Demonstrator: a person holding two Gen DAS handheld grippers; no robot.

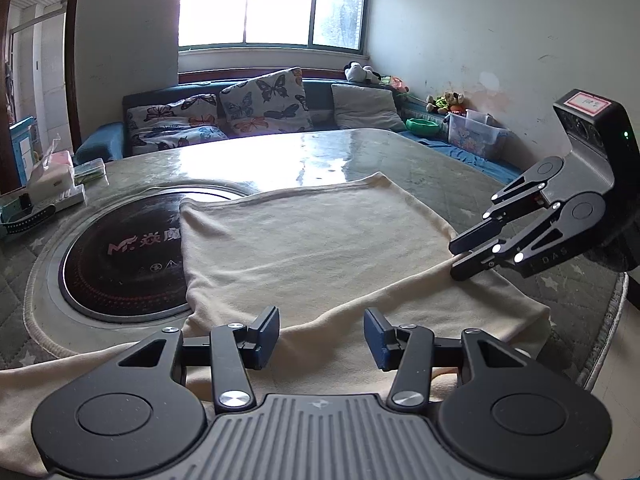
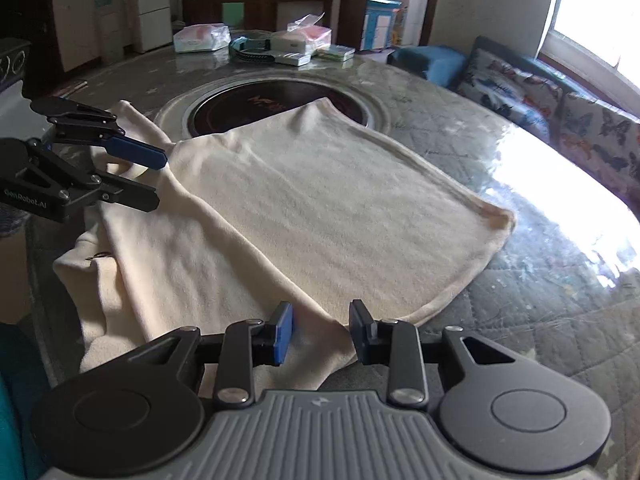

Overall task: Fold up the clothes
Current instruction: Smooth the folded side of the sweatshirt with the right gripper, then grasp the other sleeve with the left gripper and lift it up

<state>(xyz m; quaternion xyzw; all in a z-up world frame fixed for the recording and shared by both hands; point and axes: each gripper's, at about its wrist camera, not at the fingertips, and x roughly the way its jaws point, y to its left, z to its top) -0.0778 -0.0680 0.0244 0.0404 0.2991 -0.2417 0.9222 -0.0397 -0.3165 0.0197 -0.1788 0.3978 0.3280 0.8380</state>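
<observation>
A cream garment [image 1: 312, 240] lies spread on the round table, its far part folded flat over the near layer. My left gripper [image 1: 322, 338] hovers open over the garment's near edge, and no cloth is pinched between its pads. In the right wrist view the same left gripper [image 2: 154, 178] stands at the left with its fingers apart above a bunched corner. My right gripper [image 2: 320, 334] is open; the garment [image 2: 320, 200] runs its folded ridge into the gap without the pads pressing it. From the left wrist view, the right gripper [image 1: 460, 256] tips rest at the fold's right end.
A black round cooktop [image 1: 120, 256] is set into the table's middle, partly under the garment. Tissue packs and boxes [image 2: 288, 42] sit at the table's far side. A sofa with butterfly cushions [image 1: 240, 112] lines the wall under the window. The quilted table cover [image 2: 560, 320] borders the garment.
</observation>
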